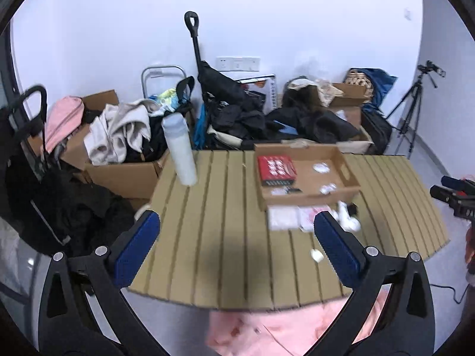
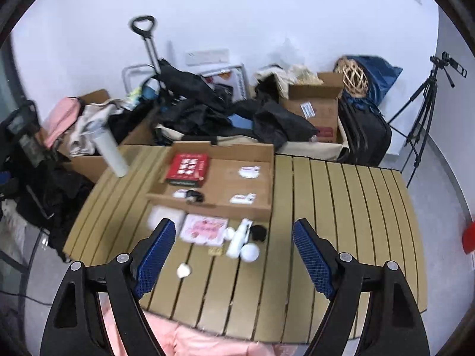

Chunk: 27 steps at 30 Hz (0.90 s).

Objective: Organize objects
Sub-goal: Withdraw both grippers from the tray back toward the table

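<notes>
A shallow cardboard tray [image 1: 347, 172] [image 2: 267, 175] sits on the slatted tan table [image 1: 213, 237] [image 2: 341, 222]. It holds a red box [image 1: 276, 167] [image 2: 187, 167] and small white packets [image 2: 248, 171]. In front of it lie a white packet [image 1: 282, 218] [image 2: 161, 216], a pink-printed packet [image 2: 204, 228], a white tube [image 2: 239, 238], a white ball [image 2: 250, 252], a black cap [image 2: 259, 233] and a small white piece [image 1: 316, 255] [image 2: 183, 270]. A white bottle [image 1: 181, 148] [image 2: 111, 151] stands at the table's far left. My left gripper [image 1: 237, 231] and right gripper [image 2: 234, 237] are open and empty above the table.
Cardboard boxes [image 1: 118, 175] [image 2: 314, 109] with clothes, black bags [image 1: 314, 118], a folded cart [image 1: 199, 68] and a pink backpack [image 1: 63, 118] crowd the floor behind the table. A tripod [image 1: 415, 106] [image 2: 427, 103] stands at the right. Pink cloth [image 1: 282, 326] lies below the near edge.
</notes>
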{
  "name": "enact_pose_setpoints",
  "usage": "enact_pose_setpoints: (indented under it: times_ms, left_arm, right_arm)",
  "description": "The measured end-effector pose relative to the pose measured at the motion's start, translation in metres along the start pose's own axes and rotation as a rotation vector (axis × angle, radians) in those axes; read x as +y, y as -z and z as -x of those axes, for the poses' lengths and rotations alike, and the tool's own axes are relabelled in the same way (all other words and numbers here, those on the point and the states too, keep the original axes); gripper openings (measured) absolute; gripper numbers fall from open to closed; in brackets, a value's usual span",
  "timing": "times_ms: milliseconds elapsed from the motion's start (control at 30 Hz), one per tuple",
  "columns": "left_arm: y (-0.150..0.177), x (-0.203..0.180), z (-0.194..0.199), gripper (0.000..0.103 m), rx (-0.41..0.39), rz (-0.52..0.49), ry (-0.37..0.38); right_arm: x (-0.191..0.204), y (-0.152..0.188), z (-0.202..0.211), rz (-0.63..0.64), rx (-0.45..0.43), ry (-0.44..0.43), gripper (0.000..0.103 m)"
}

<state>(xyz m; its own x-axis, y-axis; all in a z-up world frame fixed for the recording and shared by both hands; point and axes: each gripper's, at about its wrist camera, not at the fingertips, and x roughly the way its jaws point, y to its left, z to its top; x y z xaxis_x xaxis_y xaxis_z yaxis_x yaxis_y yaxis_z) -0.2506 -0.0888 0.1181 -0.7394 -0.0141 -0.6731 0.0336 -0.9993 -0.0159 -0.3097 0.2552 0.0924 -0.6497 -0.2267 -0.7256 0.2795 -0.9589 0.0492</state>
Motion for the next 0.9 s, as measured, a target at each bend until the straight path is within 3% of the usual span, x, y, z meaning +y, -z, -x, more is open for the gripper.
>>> enact_pose_setpoints:
  times_ms: [133,233,333,400,500,600,733,767,800,900]
  left_arm:
    - [0.074,-0.009,0.026,0.103,0.008,0.031,0.173]
    - [0.133,-0.027,0.034,0.103,-0.019,0.033,0.187]
    - [0.171,-0.049,0.026,0.103,0.038,-0.017,0.181]
    - [0.181,-0.061,0.021,0.103,0.067,-0.096,0.189]
    - [0.178,-0.062,0.014,0.103,0.049,-0.08,0.122]
    - [0.177,-0.057,0.01,0.103,0.003,-0.046,0.13]
    - [0.188,-0.054,-0.003,0.103,-0.028,-0.023,0.128]
    - [0.189,-0.053,-0.007,0.103,-0.034,-0.012,0.148]
    - [0.191,-0.053,-0.014,0.103,-0.034,0.001,0.177]
    - [0.194,-0.06,-0.035,0.103,-0.016,0.014,0.199]
  right_arm:
    - [0.031,0.065,0.037,0.084,-0.085,-0.046,0.085]
    - [0.049,0.121,0.046,0.079,-0.126,-0.038,0.085]
    - [0.066,0.176,0.047,0.039,-0.164,-0.068,0.085]
    - [0.079,0.207,0.041,0.047,-0.147,-0.132,0.085]
    - [0.091,0.224,0.03,0.082,-0.089,-0.205,0.085]
    - [0.087,0.221,0.036,0.067,-0.168,-0.178,0.085]
    - [0.072,0.229,0.033,0.052,-0.341,-0.007,0.085]
    - [0.072,0.232,0.024,0.067,-0.328,0.029,0.085]
    - [0.072,0.234,0.007,0.109,-0.253,0.062,0.085]
    - [0.067,0.242,-0.029,0.161,-0.103,0.071,0.085]
